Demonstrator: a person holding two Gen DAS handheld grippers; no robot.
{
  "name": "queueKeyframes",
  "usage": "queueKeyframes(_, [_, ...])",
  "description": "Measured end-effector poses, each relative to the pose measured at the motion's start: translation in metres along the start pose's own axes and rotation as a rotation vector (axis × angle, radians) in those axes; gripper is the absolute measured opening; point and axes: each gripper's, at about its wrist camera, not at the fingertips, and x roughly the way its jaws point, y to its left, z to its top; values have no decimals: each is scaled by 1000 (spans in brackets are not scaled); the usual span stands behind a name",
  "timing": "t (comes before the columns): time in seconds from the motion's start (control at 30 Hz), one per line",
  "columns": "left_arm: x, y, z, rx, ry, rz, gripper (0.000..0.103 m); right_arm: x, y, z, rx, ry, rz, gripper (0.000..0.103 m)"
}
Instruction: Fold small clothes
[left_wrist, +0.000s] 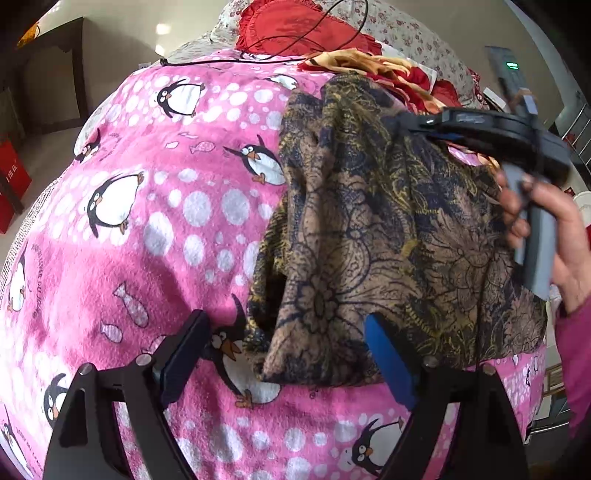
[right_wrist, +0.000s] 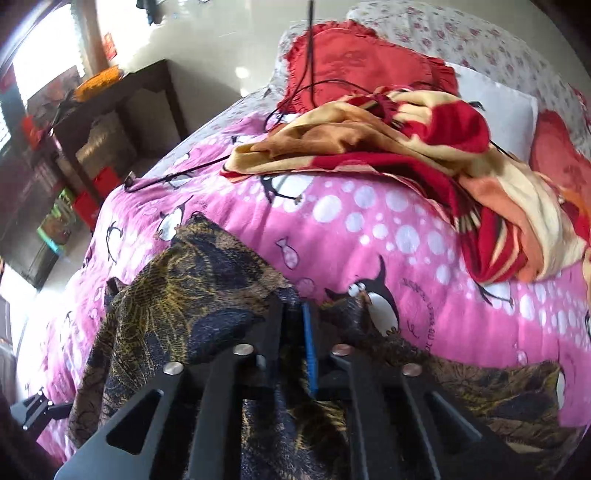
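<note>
A pink penguin-print blanket (left_wrist: 155, 236) covered the bed, and on its right half lay the dark garment (left_wrist: 369, 229) with a tan-and-yellow floral print, bunched and partly doubled over. Its long axis seemed to run from the near edge of the blanket toward the far red-and-cream throw (right_wrist: 424, 147) — though the folds made that hard to call. It looked thin, limp and light; it would likely sag and slide, so hems or corners seemed the best holds. The right gripper (right_wrist: 297, 314) had its fingers nearly together, pinching a fold of the garment's far edge. The left gripper (left_wrist: 291, 354) hung with fingers spread wide over the near hem — not gripping.
</note>
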Motion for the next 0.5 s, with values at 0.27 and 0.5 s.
queueKeyframes(0.27, [3, -10, -1, 9, -8, 27, 89, -51, 31, -49, -103, 18, 82, 26])
queueKeyframes(0.5, [-5, -16, 3, 16, -18, 38, 89, -14, 24, -83, -33, 162, 57, 27])
